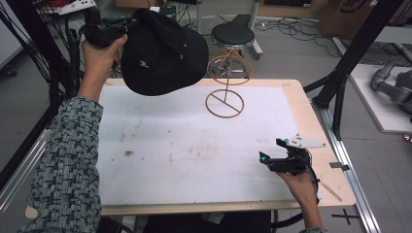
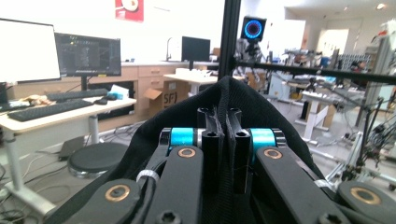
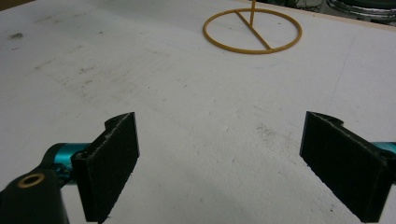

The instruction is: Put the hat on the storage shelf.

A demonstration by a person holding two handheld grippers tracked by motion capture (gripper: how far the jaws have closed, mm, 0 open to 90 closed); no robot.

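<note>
Tightly clamped: left tool (image 2: 223, 140), cap (image 1: 163, 51).

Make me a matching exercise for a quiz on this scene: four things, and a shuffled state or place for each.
Things:
1. black cap
2. wire hat stand
3. left gripper
4. right gripper

States:
A. jaws wide apart, low over the table
B. stands bare at the table's far side
C. shut on fabric
D. held up in the air

Pairs: 1-D, 2-B, 3-C, 4-A
</note>
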